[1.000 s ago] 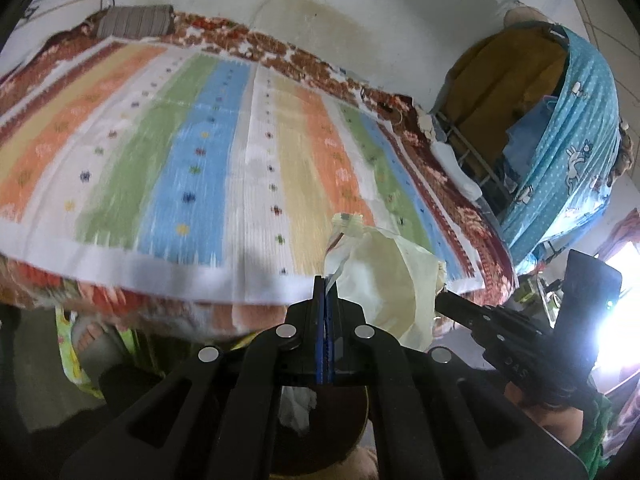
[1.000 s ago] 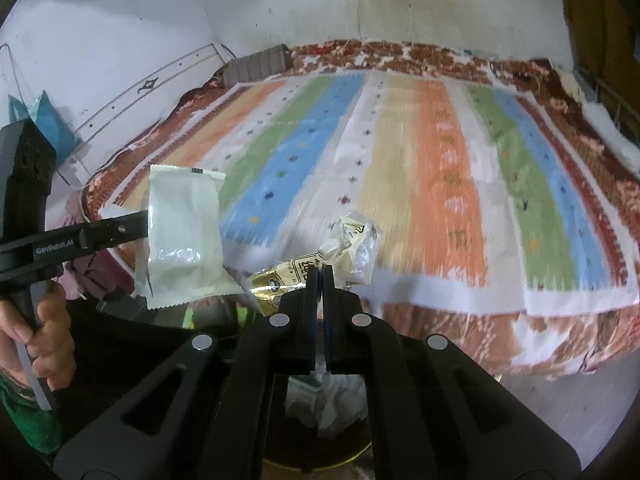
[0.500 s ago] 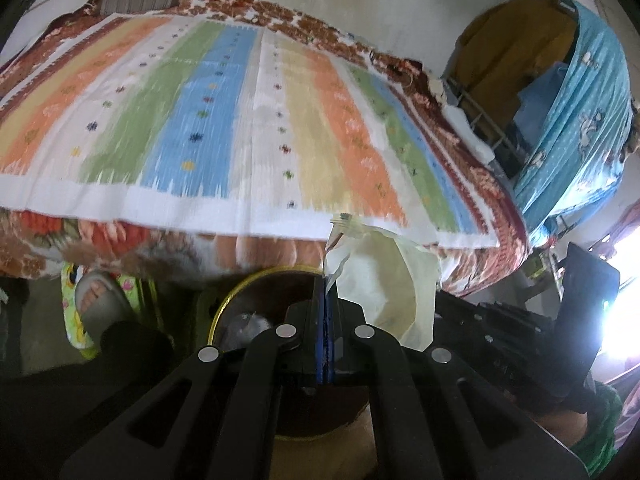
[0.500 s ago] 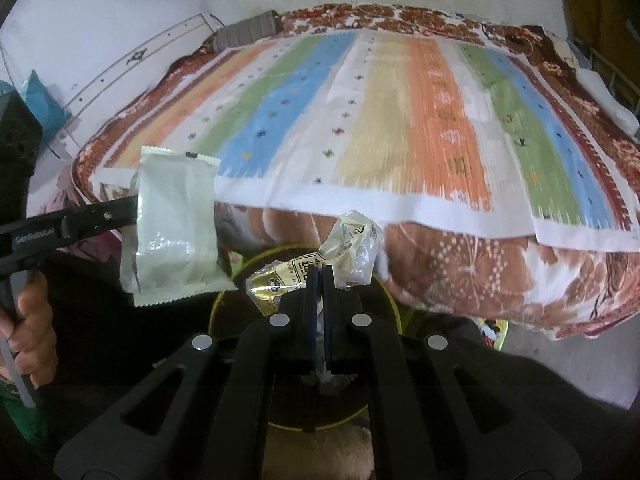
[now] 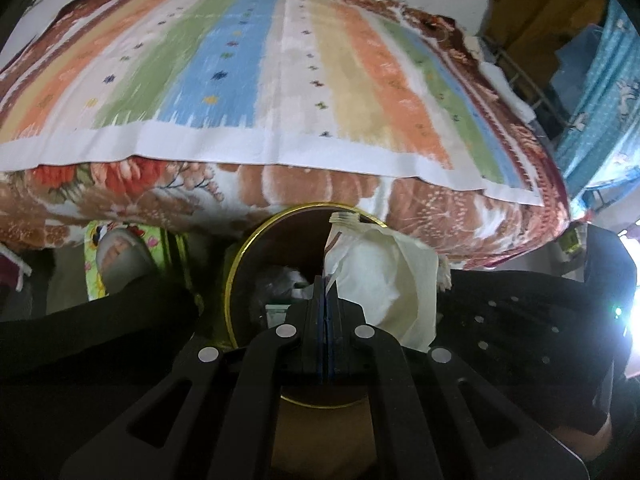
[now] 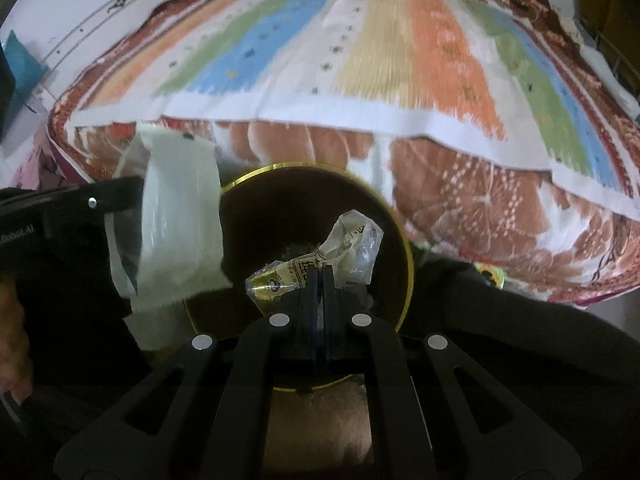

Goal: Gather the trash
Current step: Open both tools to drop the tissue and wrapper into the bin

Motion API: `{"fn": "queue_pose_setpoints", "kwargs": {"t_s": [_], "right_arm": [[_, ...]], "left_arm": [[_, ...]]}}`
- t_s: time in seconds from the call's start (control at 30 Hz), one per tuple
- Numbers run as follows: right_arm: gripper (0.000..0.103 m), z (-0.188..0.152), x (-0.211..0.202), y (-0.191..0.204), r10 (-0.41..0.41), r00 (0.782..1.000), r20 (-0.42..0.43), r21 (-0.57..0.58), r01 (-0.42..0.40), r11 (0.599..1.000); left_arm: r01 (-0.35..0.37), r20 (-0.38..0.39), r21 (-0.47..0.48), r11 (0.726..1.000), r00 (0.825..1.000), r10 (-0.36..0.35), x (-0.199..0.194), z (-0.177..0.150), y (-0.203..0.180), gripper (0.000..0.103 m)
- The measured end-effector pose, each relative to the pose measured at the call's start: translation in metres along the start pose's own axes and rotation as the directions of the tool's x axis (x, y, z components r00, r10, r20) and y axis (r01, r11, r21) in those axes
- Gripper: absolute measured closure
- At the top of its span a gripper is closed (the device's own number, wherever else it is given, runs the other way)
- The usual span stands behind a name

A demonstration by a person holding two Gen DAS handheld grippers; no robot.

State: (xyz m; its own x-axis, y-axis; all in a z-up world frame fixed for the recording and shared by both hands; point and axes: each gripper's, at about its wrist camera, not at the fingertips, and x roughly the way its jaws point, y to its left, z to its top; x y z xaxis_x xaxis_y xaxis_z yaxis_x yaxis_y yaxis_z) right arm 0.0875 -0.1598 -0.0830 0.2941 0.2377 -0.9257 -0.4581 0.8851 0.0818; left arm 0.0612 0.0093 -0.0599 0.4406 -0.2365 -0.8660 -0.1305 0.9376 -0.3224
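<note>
My left gripper (image 5: 326,286) is shut on a pale cream wrapper (image 5: 384,280) and holds it over a round dark bin with a gold rim (image 5: 234,276). The same wrapper (image 6: 180,220) and the left gripper (image 6: 136,204) show at the left of the right wrist view. My right gripper (image 6: 319,274) is shut on a crumpled clear and gold wrapper (image 6: 340,248), held above the bin's (image 6: 406,248) opening. Some trash (image 5: 280,284) lies inside the bin.
A bed with a striped sheet (image 5: 280,72) over a floral blanket (image 5: 300,192) stands just behind the bin. A grey slipper (image 5: 120,264) on a green mat lies on the floor to the left. Blue cloth (image 5: 600,104) hangs at the right.
Both grippers have tilted down and come back from the bed with their wrappers. The bin has come into view below them, and both wrappers now hang over its opening.
</note>
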Motion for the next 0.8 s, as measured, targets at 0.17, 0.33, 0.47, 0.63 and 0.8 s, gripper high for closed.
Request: {"fn": "queue_pose_setpoints", "kwargs": {"t_s": [0.17,0.33,0.47,0.63,0.8], "right_arm": [[0.101,-0.002,0.019,0.005,0.000,0.998,-0.060,-0.005,0.000,1.000],[0.101,0.002,0.037,-0.001,0.006,0.995,-0.102,0.030,-0.003,1.000],[0.101,0.006,0.052,-0.010,0.013,0.992,-0.129,0.076,-0.003,0.997],[0.098,0.011,0.071,-0.019,-0.001,0.987,-0.162,0.120,0.021,0.993],[0.098,0.012,0.083,-0.018,-0.007,0.984,-0.176,0.121,0.029,0.992]], "left_arm": [[-0.053,-0.060,-0.006,0.999,0.997,0.053,0.022,-0.002,0.001,0.103],[-0.079,-0.112,-0.029,0.996,0.991,0.075,0.040,0.004,0.004,0.103],[-0.095,-0.148,-0.040,0.995,0.985,0.088,0.054,0.007,0.005,0.103],[-0.116,-0.183,-0.065,0.991,0.978,0.103,0.070,0.013,0.009,0.103],[-0.153,-0.218,-0.051,0.987,0.966,0.138,0.089,0.017,0.009,0.103]]}}
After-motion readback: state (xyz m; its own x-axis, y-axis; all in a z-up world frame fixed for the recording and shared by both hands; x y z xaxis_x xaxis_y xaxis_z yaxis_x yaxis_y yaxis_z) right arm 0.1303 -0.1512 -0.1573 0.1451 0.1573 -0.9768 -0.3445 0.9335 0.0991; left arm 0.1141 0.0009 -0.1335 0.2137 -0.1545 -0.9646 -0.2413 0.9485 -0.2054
